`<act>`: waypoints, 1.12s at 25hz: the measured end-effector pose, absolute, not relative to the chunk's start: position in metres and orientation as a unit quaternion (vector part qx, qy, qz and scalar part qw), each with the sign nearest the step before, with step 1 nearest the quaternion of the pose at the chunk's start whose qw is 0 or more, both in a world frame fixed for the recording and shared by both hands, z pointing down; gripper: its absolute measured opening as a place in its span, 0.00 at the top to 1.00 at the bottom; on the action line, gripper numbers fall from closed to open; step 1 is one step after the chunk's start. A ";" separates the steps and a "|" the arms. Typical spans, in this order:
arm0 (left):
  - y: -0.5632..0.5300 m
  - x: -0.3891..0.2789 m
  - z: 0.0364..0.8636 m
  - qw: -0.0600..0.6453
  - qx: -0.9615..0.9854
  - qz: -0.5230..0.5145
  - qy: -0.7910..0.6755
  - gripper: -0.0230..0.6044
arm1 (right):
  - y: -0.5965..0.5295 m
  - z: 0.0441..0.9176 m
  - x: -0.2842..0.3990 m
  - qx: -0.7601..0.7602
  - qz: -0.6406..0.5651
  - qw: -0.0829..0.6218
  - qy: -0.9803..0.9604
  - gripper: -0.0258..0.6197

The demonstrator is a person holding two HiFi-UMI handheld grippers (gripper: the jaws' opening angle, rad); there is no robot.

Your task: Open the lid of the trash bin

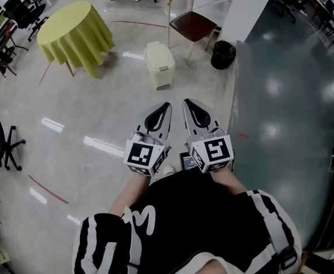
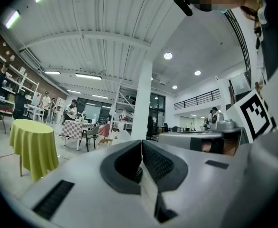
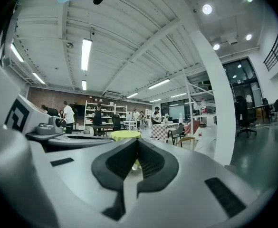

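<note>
On my far left a black office chair [image 1: 0, 144] stands on the pale shiny floor [image 1: 92, 119], and further up I see a round counter [image 1: 75, 36] draped in yellow-green cloth. To its right is the cream trash bin [image 1: 159, 64], upright on the floor with its lid down, between that draped counter and a brown-seated chair [image 1: 190, 23]. The bin is well ahead of both tongs and neither touches it. Low in the head view, the left tongs [image 1: 165, 106] point forward toward the bin. In the left gripper view I read the left tongs [image 2: 141, 142] as pressed together at the tips with nothing between them. Just beside them, the right tongs [image 1: 187, 103] run nearly parallel. The right gripper view shows the right tongs [image 3: 137, 141] likewise closed tip to tip and empty. Right of the brown chair a small black bin [image 1: 222, 54] sits against a white pillar [image 1: 244, 10]. A dark glossy surface [image 1: 286, 113] fills the right side.
</note>
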State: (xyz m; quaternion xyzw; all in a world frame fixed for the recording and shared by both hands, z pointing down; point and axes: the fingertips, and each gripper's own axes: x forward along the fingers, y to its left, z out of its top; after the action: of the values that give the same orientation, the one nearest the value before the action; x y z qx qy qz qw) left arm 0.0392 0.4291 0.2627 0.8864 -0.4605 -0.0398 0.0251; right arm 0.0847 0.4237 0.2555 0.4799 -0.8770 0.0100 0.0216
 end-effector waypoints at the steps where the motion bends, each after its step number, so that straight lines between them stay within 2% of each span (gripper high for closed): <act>1: 0.430 0.040 0.262 0.024 0.887 -0.040 -0.459 0.95 | 0.424 0.255 0.086 0.481 0.011 0.022 -0.876 0.94; 13: 0.421 0.042 0.263 0.032 0.883 -0.038 -0.468 0.95 | 0.409 0.256 0.092 0.479 0.016 0.015 -0.878 0.94; 28: 0.326 0.042 0.267 0.025 0.866 -0.029 -0.498 0.95 | 0.314 0.252 0.088 0.442 0.012 0.004 -0.897 0.94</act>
State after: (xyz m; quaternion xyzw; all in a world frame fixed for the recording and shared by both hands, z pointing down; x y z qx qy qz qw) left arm 0.0421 0.3256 0.2668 0.8665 -0.4977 -0.0288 0.0254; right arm 0.0882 0.3143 0.2519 0.4420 -0.8969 0.0120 0.0036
